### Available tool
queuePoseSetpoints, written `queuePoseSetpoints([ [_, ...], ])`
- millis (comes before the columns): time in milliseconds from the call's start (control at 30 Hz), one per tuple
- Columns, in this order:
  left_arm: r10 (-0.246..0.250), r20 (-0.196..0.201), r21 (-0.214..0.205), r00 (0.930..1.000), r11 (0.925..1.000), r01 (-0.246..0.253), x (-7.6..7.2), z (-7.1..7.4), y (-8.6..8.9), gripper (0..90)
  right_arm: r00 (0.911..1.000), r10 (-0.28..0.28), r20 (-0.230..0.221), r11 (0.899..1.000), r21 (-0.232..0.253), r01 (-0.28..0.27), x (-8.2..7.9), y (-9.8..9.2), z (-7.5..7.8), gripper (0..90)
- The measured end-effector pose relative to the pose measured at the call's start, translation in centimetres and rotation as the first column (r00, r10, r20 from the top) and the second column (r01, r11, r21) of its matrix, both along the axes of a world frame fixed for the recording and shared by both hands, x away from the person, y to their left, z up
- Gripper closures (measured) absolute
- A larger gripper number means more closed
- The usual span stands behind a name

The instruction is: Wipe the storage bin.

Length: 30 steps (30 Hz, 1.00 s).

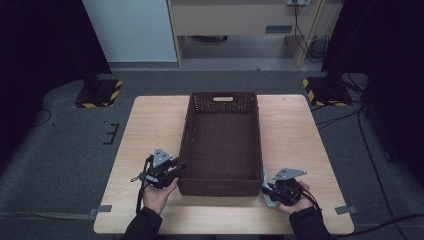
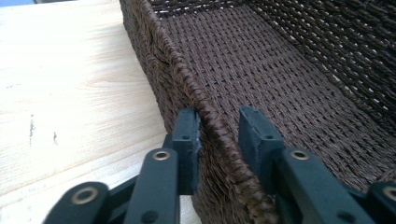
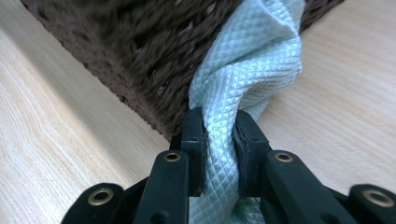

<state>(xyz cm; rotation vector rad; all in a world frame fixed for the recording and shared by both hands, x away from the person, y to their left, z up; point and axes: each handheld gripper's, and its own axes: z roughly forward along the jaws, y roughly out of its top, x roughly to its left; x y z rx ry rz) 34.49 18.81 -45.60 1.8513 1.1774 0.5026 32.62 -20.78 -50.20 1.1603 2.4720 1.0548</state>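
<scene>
Right fingers [image 3: 219,140] pinch cloth [image 3: 247,70]; left fingers [image 2: 187,135] straddle basket rim [image 2: 210,121].

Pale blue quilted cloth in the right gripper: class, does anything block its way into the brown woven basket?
Only the brown woven basket's own near wall; the pale blue quilted cloth, pinched by the right gripper, sits outside it.

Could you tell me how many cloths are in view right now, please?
1: a pale blue cloth, pinched in the right gripper beside the basket's near right corner.

Grey carpet [image 1: 60,150], wooden table [image 1: 150,125], dim room
</scene>
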Motion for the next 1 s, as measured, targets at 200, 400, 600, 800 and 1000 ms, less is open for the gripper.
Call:
queuePoseSetpoints([
  [200,-0.014,0.015,-0.006,0.9998,0.9999,0.014,1.1,0.1,0.6,53.4,0.9963,-0.049,0.070,0.996,0.075,0.044,-0.2,-1.6,2.2,76.8],
  [400,-0.024,0.022,-0.007,0.9995,0.9997,0.025,1.8,0.1,0.5,56.7,0.9822,-0.032,0.185,0.986,0.168,0.001,-1.6,-2.0,6.2,76.9],
  [600,-0.012,0.005,0.013,0.9999,0.9999,0.012,1.9,0.0,-0.1,68.6,0.9861,-0.007,0.166,0.988,0.153,-0.019,-1.9,-1.1,5.4,77.1],
  [800,0.021,0.008,0.028,0.9997,0.9994,-0.021,1.8,0.1,-0.4,70.6,0.9956,-0.009,0.093,0.996,0.090,0.001,-1.5,-0.8,2.8,77.1],
  [1000,0.034,0.009,0.025,0.9994,0.9991,-0.034,2.3,0.0,0.1,70.3,0.9996,-0.027,0.005,0.999,0.023,0.027,-0.4,0.4,0.1,77.1],
])
